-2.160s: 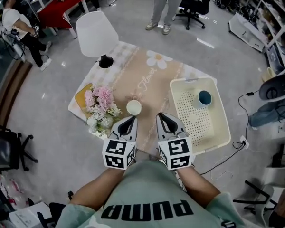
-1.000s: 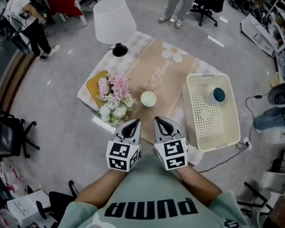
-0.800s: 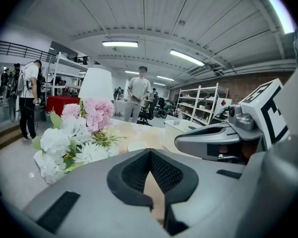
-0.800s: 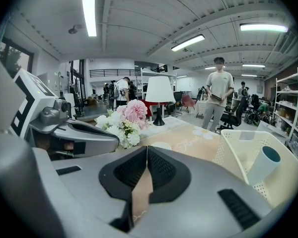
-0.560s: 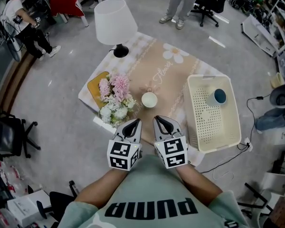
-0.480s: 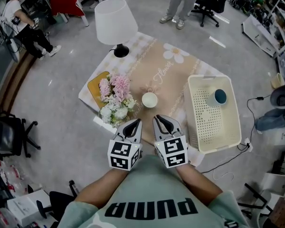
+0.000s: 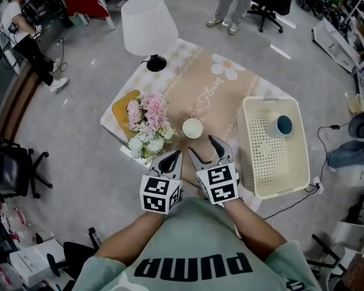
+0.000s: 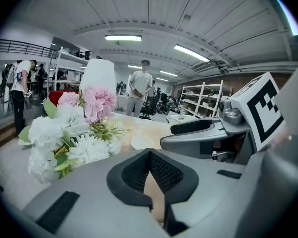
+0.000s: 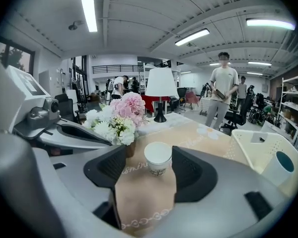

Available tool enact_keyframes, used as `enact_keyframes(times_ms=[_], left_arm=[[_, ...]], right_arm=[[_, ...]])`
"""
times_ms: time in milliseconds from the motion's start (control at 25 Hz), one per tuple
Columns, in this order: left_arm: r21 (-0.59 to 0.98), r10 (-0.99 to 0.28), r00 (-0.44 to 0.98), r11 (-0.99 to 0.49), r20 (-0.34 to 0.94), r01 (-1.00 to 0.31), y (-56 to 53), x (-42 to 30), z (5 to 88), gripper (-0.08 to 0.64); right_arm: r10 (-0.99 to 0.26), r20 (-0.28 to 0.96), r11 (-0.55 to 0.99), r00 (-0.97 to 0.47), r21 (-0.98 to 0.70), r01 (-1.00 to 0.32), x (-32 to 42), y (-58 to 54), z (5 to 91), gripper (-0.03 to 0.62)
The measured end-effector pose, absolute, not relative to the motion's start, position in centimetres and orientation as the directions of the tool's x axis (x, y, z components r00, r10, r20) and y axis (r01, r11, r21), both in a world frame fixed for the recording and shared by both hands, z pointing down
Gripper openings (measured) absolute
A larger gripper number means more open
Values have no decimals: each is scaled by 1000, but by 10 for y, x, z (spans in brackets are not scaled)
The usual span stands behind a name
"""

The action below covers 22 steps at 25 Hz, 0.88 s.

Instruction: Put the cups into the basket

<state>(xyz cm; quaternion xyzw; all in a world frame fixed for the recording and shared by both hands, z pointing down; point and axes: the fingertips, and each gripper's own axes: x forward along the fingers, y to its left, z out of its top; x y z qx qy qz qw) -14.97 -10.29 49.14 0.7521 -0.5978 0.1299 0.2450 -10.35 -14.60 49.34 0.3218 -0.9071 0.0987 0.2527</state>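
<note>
A white cup stands upright on the beige table runner, just ahead of my right gripper. That gripper's jaws have just been opening and now stand open. The cup sits in line with the gap, a little beyond the fingertips and untouched. My left gripper is shut and empty beside it, near the flowers. A cream basket stands to the right, with a blue cup upright inside at its far end.
A bouquet of pink and white flowers stands left of the white cup on a yellow board. A white lamp stands at the far left corner of the table. People stand in the room beyond.
My right gripper's jaws have gone from shut to open, and it has moved forward toward the white cup. The left gripper has stayed in place.
</note>
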Motion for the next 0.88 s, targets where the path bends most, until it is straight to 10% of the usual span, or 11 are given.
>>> enact_keyframes(times_ms=[880], left_arm=[[232,-752,278,-170,598,-958,-123,-151,539,2]], right_arm=[[-428,646,812,-632,-33,-583,-135,-194,565,377]])
